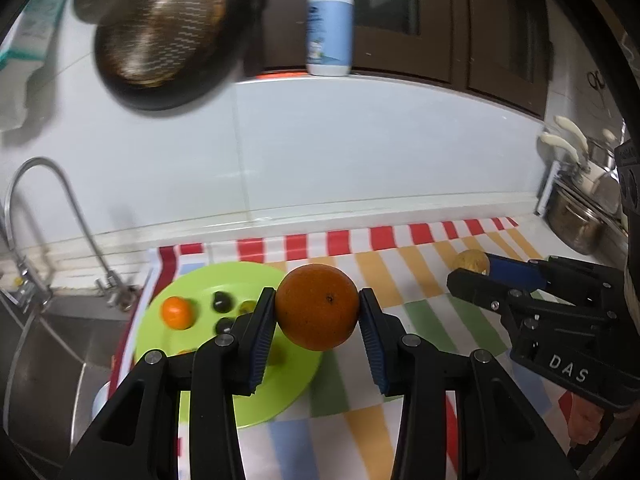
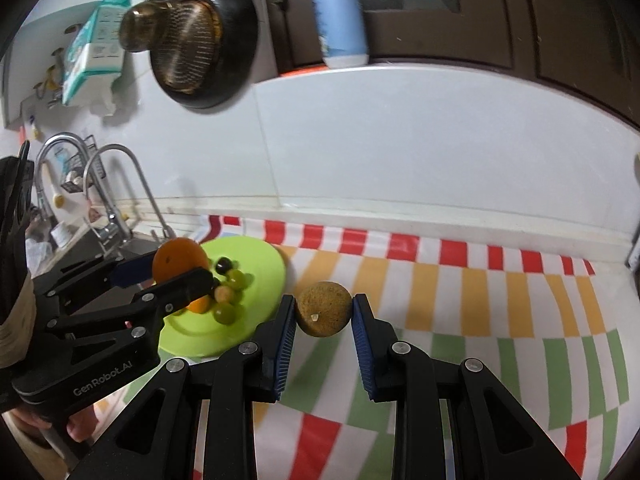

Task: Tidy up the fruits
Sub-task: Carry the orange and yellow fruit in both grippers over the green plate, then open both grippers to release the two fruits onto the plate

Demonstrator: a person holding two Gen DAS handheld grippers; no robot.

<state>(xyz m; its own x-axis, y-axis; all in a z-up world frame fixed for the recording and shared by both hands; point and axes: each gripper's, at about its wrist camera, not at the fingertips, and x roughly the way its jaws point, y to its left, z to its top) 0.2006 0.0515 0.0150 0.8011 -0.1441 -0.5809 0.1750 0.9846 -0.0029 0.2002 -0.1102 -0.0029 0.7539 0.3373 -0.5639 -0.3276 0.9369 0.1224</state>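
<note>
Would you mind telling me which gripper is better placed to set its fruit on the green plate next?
Left. The left gripper holds its orange beside the green plate; the right gripper's brown fruit is farther off.

Both tools are matte black plastic, built from angular linked arms with triangular cut-outs and round silver screw heads at every joint. The left gripper (image 1: pixel 318 312) carries ribbed blue pads (image 1: pixel 262 344) on the inner faces of its fingers, and the right gripper (image 2: pixel 324 314) has the same blue ribbing. White lettering reads "DAS" on one body, "Gen Robot.AI" on the other. Pinkish bare skin of a hand (image 1: pixel 586 420) peeks beneath.
</note>
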